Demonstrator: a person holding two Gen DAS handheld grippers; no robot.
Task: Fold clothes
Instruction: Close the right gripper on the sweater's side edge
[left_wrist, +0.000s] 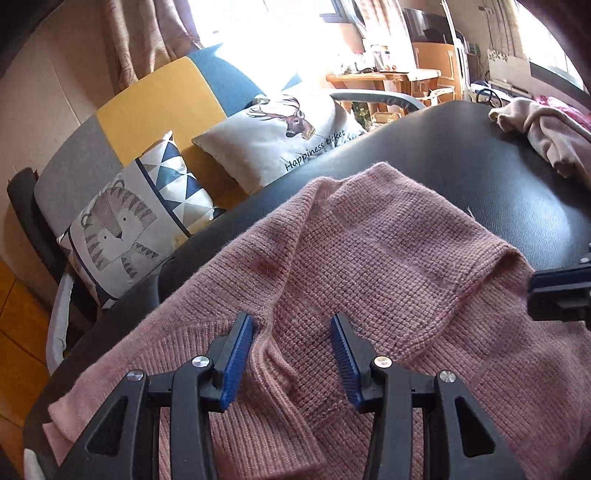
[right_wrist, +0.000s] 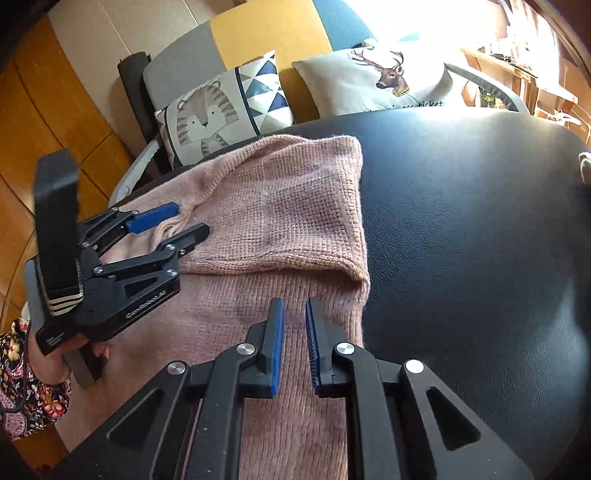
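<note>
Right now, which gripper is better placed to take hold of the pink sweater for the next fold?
Left, I think. The left gripper stands open astride a raised ridge of the pink sweater. The right gripper is nearly closed, with only flat knit beneath it.

Black claws (right_wrist: 294, 306), blue pads (right_wrist: 277, 332), floral sleeve (right_wrist: 22, 387)

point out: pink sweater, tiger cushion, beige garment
pink sweater (right_wrist: 295, 206), right wrist view, on the flat knit of the folded part.
tiger cushion (left_wrist: 122, 236), left wrist view, on the tiger print.
beige garment (left_wrist: 546, 129), left wrist view, on its crumpled middle.
</note>
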